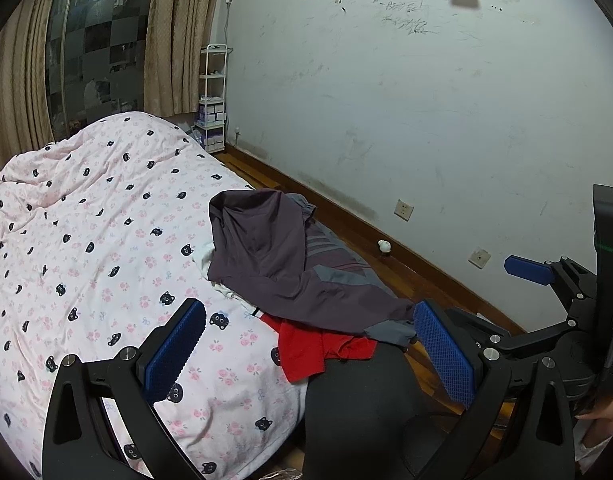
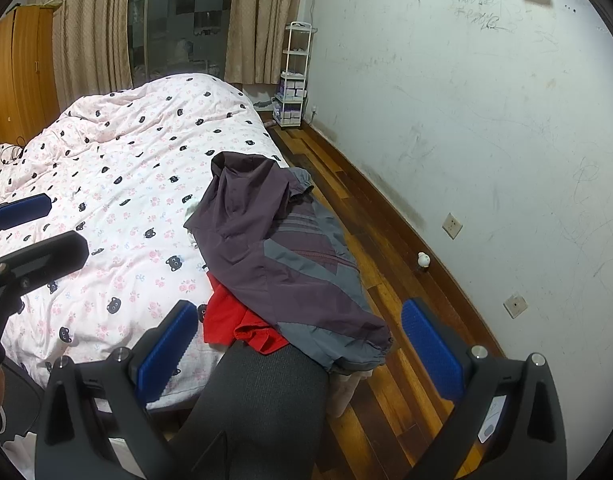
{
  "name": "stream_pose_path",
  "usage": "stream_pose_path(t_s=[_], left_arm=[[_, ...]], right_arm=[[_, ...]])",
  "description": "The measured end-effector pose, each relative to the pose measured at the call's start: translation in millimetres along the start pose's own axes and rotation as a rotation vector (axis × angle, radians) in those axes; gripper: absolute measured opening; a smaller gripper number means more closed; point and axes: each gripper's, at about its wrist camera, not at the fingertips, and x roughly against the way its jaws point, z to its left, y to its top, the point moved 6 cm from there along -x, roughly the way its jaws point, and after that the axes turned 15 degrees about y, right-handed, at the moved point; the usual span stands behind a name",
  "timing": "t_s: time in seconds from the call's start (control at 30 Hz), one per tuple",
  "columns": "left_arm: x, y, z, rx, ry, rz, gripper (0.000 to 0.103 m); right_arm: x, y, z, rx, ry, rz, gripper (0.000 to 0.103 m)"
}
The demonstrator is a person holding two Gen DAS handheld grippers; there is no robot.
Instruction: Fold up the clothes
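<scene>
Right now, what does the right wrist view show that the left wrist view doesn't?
Only the right wrist view: a wooden wardrobe at far left.

Only the left wrist view: nothing notable of its own.

Both: purple-grey jacket lying over a red garment on the patterned bedspread, white shelf cart, and both grippers, left and right, open and empty.

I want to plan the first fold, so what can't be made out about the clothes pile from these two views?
- Red garment: mostly under the purple jacket in both views; its type is unclear.
- White item: only a sliver shows beside the jacket.
- Jacket cuff: hangs past the bed edge; the dark chair back hides what lies below.
- Wall scribbles: too small to read.
</scene>
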Motion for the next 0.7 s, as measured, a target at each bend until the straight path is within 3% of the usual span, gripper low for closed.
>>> stream_pose_path(t_s=[0.7], left_arm=[[-8, -4, 4, 0.002, 0.005, 0.014, 0.103]], right_arm=[[-6, 0, -1, -0.011, 0.001, 0.013, 0.103]])
